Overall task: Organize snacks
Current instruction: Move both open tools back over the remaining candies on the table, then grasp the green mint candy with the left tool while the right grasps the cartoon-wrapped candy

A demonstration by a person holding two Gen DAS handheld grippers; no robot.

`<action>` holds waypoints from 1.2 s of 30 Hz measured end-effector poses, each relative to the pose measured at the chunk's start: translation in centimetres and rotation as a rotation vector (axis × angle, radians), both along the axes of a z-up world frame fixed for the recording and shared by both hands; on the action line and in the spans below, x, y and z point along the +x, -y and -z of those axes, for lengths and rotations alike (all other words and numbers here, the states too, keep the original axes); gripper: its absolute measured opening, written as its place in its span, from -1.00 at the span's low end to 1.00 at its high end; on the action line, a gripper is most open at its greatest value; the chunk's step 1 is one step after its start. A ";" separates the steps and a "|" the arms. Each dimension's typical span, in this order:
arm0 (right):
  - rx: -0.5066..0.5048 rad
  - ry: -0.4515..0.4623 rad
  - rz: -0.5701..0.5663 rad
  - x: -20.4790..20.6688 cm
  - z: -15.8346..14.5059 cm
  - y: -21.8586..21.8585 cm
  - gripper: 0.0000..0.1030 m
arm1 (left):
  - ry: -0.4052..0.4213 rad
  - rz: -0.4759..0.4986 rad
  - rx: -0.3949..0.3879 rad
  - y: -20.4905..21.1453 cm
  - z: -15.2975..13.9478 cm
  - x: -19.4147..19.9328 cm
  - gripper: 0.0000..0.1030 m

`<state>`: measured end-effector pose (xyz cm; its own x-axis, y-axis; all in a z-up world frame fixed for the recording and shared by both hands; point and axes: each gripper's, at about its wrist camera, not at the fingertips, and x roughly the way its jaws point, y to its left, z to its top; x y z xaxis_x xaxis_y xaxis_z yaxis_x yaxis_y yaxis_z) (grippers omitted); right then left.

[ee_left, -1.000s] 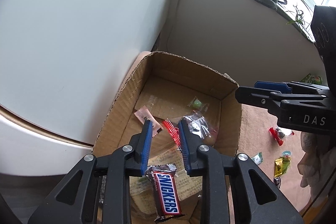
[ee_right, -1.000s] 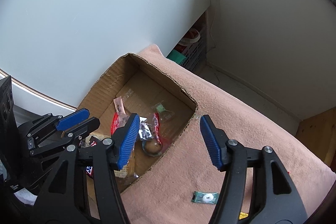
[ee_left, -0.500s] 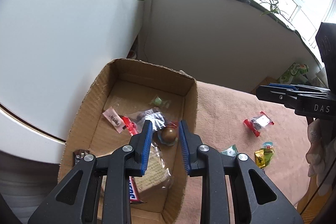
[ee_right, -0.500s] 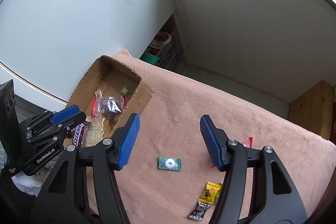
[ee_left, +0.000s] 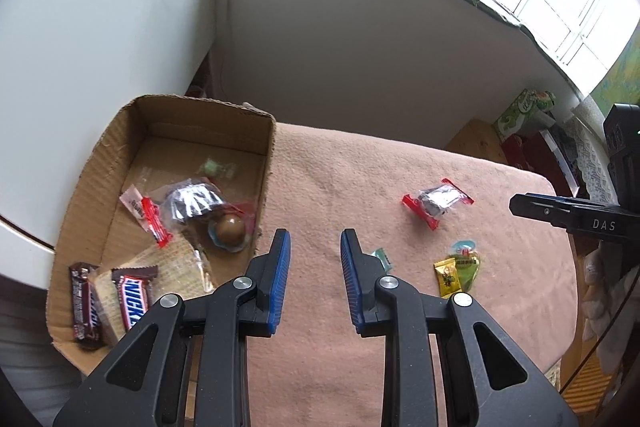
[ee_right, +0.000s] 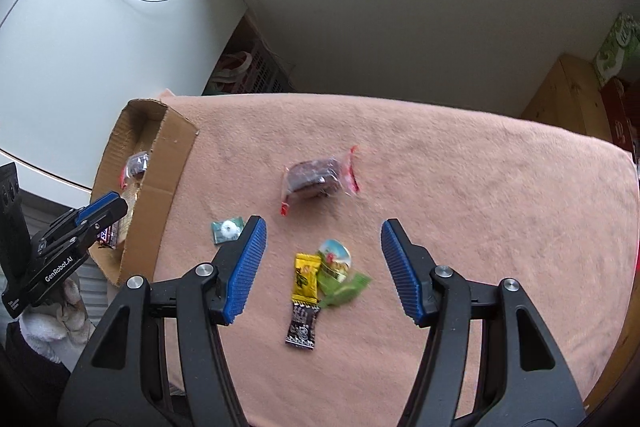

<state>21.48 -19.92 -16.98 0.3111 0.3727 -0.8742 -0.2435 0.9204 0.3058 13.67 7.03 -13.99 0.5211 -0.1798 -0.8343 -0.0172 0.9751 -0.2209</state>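
Both tools have swung off the cardboard box since a sec ago and now sit over the pink-cloth bench. L tool was over the box w/ a Snickers under it; now it's just right of the box wall, fingers parted a bit, holding nothing. R tool is spread wide, empty, above the loose pile.

Snickers bar now lies in the box's near corner beside a dark choc bar, on a clear cracker pack. Also in there: a brown ball candy and a few red-edged wrappers. So I take that drop as done; box part is well along.

Left on the bench:
- red-edged pack w/ a dark cake, farthest out
- small green sachet, near R tool's left finger
- yellow sachet, green round-lid jelly touching it, black sachet below

My guess: next pick is the yellow/green cluster, right between R tool's fingers. Pieces touch, so risk of grabbing two.
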 end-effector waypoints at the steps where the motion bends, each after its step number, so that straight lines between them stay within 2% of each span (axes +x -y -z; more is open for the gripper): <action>1: 0.005 -0.012 0.008 -0.2 0.5 0.5 0.21 | -0.005 0.010 -0.001 0.5 0.2 -0.1 -0.53; 8: 0.039 -0.082 0.014 -1.1 3.2 1.5 0.21 | -0.048 0.087 0.009 3.6 1.7 -0.1 -0.53; 19: 0.054 -0.127 -0.032 -0.3 5.2 0.2 0.21 | -0.130 0.170 0.036 6.2 4.7 1.1 -0.53; 23: 0.070 -0.147 -0.044 -0.1 5.9 -0.2 0.21 | -0.153 0.228 0.076 7.4 5.6 1.7 -0.53; 28: 0.085 -0.169 -0.054 0.2 6.7 -0.6 0.11 | -0.182 0.314 0.157 8.9 6.9 2.4 -0.53; 36: 0.092 -0.194 -0.059 0.8 7.6 -0.7 0.06 | -0.194 0.391 0.246 10.2 8.1 3.3 -0.53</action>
<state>22.26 -19.18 -24.58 0.1154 0.4663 -0.8770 -0.2242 0.8724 0.4344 16.95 -3.12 -22.07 0.2853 -0.1163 -0.9514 0.3420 0.9396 -0.0123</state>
